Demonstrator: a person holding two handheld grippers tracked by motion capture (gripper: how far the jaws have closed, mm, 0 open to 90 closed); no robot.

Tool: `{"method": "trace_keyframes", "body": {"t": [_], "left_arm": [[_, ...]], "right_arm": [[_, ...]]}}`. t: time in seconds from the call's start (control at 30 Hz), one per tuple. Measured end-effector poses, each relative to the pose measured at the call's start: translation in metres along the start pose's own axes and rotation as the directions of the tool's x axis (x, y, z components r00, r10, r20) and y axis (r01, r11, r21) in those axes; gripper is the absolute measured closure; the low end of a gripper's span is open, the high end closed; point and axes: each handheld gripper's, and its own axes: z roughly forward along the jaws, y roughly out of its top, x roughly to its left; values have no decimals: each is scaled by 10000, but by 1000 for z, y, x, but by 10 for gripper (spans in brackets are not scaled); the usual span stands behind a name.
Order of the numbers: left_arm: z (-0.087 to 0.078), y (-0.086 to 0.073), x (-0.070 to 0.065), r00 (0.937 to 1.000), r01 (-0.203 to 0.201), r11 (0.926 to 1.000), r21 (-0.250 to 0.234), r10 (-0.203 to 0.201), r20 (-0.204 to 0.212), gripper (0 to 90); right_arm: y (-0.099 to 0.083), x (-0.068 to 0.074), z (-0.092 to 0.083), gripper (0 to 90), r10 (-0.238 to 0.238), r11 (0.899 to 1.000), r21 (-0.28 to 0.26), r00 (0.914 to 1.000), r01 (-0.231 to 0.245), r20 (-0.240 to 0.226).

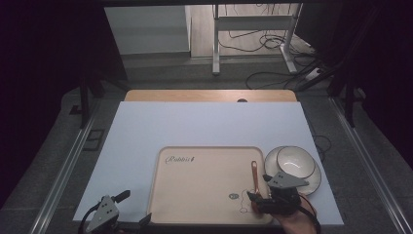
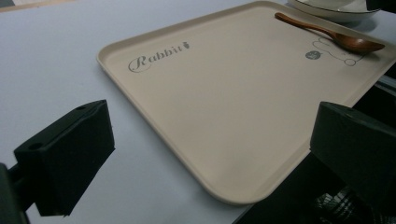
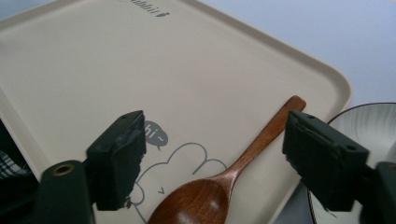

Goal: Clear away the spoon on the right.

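While lying on one tray (image 1: 204, 195), one wooden spoon (image 1: 254, 173); one bowl (image 1: 294, 161) on one plate (image 1: 314, 183) right; right gripper (image 1: 258, 190) and left gripper (image 1: 134, 207) both apart, empty.

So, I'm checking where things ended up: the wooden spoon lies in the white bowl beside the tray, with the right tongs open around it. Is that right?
Not quite. The wooden spoon lies on the tray, over its printed cartoon, not in the white bowl, which sits on a plate off the tray's right edge. The right gripper view shows this. The right tongs do stand open around the spoon.
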Motion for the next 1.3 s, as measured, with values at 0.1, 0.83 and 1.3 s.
{"method": "trace_keyframes", "body": {"t": [0.1, 0.83, 1.3], "left_arm": [[0, 0, 0, 10000, 32, 10000, -18, -32, -4, 0], [2, 1, -1, 9999, -101, 9998, 193, 102, -25, 0], [3, 1, -2, 9998, -188, 9994, 303, 189, 0, 0]], "right_arm": [[-2, 0, -1, 159, 5, 10000, -73, 10000, -4, 71], [-19, 1, -14, 41, 90, 9998, -190, 9997, -86, 226], [-29, -3, -24, 0, 544, 9983, -242, 9979, -535, 365]]}}
